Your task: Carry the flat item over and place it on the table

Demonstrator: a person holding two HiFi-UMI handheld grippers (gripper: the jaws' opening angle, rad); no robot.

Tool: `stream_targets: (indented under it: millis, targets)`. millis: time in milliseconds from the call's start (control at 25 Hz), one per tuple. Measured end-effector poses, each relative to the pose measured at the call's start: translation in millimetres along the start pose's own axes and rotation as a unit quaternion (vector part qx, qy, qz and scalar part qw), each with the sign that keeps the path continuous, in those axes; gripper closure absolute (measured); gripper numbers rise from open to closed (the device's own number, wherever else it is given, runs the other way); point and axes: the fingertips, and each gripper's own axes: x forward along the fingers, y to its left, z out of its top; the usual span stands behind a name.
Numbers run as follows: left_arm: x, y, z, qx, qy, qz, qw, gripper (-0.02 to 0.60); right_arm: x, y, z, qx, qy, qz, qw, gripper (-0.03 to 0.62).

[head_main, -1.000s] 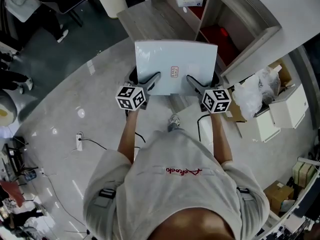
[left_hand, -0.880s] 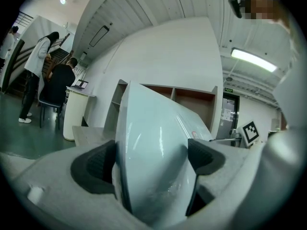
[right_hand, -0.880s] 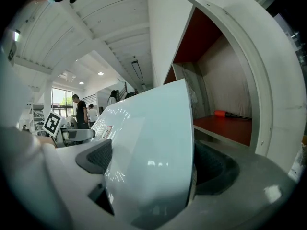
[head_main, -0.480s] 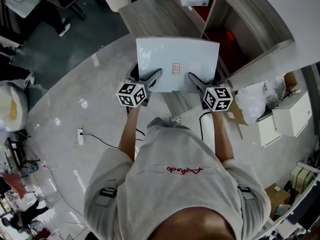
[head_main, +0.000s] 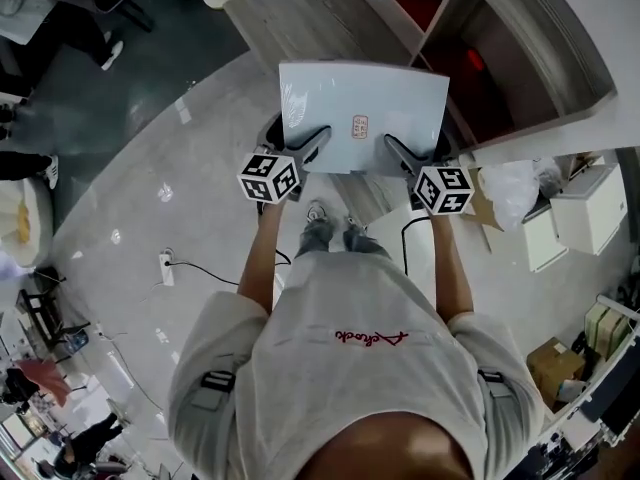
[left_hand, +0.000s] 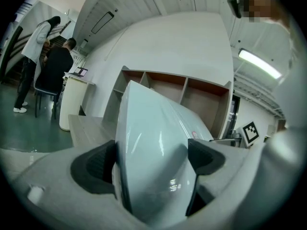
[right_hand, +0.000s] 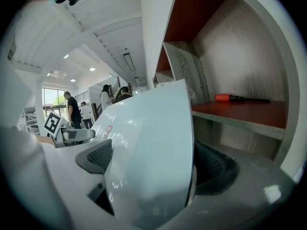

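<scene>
Carrying panel (head_main: pixel 362 116) over the floor (head_main: pixel 180 168), short of worktop (head_main: pixel 290 18), clamped by its near edge in jaws of left gripper (head_main: pixel 312 146) and right gripper (head_main: pixel 398 150). Might droop or slip from that edge-only hold, or clip shelf (head_main: pixel 540 28) if swung wide

The flat item (head_main: pixel 362 98) is a pale, glossy, slightly bowed rectangle with a small red-printed label (head_main: pixel 359 126) by its near edge. It hangs level above the floor, its near edge clamped in the left tongs (head_main: pixel 316 140) and the right tongs (head_main: pixel 392 146).
</scene>
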Motion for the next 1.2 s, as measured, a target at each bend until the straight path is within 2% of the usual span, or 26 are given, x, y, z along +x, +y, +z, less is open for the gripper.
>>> stream_targets:
  millis: [280,600,1200]
  targets:
    - [12.4,24.3,-27.6,-0.018,0.039,-0.009,0.999,0.1,18.3,-3.3,-32.1,0.025,0.03,-0.019,0.999,0.048]
    - [28.8,32.9,-66.3,-0.038,0.083,-0.015,0.9957,0.1,24.5,-18.6,-72.5,0.056,0.064,-0.034,0.996,0.048]
    - [68.8,60.3,-125.2,-0.067,0.158,-0.013,0.985,0.1,53.9,-51.3,-136.0,0.11,0.121,-0.051,0.985,0.049]
